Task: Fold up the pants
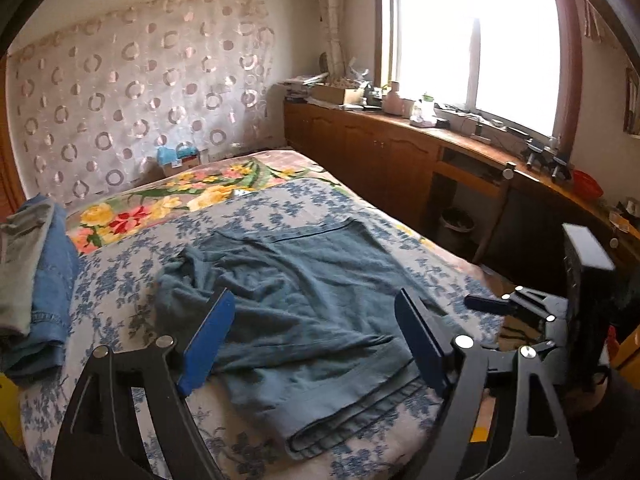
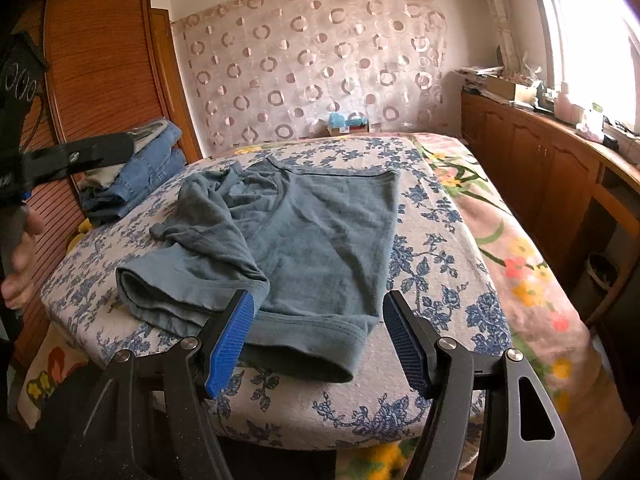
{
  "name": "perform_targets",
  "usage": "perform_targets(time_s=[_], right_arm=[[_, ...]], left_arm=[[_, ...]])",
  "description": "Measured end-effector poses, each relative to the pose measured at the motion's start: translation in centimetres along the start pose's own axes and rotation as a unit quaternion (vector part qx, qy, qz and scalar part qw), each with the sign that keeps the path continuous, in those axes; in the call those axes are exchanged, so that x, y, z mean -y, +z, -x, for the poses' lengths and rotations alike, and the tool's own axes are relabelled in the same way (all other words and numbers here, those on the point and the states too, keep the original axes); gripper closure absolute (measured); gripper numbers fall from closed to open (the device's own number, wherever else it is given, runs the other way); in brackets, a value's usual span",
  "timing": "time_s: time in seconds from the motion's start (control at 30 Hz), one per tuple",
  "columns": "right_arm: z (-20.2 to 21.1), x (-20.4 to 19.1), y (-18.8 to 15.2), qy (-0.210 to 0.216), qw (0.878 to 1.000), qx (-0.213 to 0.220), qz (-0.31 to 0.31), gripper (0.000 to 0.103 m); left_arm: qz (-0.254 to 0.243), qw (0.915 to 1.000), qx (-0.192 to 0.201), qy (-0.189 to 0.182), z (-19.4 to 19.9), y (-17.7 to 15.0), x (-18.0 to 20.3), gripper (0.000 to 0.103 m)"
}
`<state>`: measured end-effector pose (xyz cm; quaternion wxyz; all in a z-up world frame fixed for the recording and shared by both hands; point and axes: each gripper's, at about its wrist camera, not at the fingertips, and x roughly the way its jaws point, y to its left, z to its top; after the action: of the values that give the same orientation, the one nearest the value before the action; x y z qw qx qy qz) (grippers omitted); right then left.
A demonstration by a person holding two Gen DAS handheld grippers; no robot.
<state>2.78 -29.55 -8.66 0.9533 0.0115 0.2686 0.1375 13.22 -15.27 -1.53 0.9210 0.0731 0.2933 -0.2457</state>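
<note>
Teal pants lie on the bed, partly folded, with one leg crumpled and thrown across the left side. The hem end hangs near the bed's front edge. My left gripper hovers open above the pants, its blue fingers apart and gripping nothing. My right gripper stands open over the hem end, with cloth below and between the fingers but the pads not pressing on it. The left tool's black frame shows at the left edge of the right wrist view, held by a hand.
A blue-flowered cover lies over a bright floral blanket. Folded jeans and other garments are stacked at the bed's left side beside a wooden wardrobe. A long cluttered wooden cabinet runs under the window to the right.
</note>
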Motion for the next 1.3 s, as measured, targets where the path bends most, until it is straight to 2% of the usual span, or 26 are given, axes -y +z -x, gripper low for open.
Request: perform_targets(time_s=[0.1,0.27,0.43,0.67,0.73,0.97,1.07,1.13,1.3], right_arm=[[-0.2,-0.2,0.0,0.003,1.000,0.000,0.004,0.034],[-1.0,-0.9,0.0,0.012,1.000,-0.004,0.011,0.034],[-2.1,-1.3,0.2,0.032,0.999,-0.011,0.017,0.058],[-3.3,-2.2,0.5,0.046,0.998,-0.023,0.019,0.061],[-3.7,-2.4,0.5,0.048,0.998,-0.029,0.025,0.066],[-4.9,-3.1,0.9,0.055,0.997,-0.048,0.026,0.074],[-5.1,-3.3,1.0,0.052,0.997,-0.049,0.026,0.086],[-5.0,-3.1,1.2,0.058,0.997,-0.043,0.018,0.094],[-3.6,-4.1,1.6,0.068,0.997,-0.015,0.032,0.097]], left_arm=[[-0.005,0.9992,-0.013,0.036,-0.8,-1.5,-0.8,0.020],[0.035,0.9976,-0.048,0.037,-2.1,-4.7,-3.0,0.020],[0.052,0.9950,-0.074,0.042,-2.6,-7.1,-4.0,0.020],[0.065,0.9919,-0.102,0.041,-3.0,-9.5,-4.4,0.020],[0.068,0.9919,-0.101,0.038,-3.0,-9.9,-4.5,0.020],[0.082,0.9917,-0.095,0.028,-2.8,-10.3,-4.7,0.020],[0.083,0.9920,-0.091,0.027,-2.8,-10.3,-4.8,0.020],[0.085,0.9920,-0.089,0.026,-2.7,-10.3,-4.9,0.020],[0.086,0.9921,-0.088,0.021,-2.5,-10.4,-4.8,0.020]])
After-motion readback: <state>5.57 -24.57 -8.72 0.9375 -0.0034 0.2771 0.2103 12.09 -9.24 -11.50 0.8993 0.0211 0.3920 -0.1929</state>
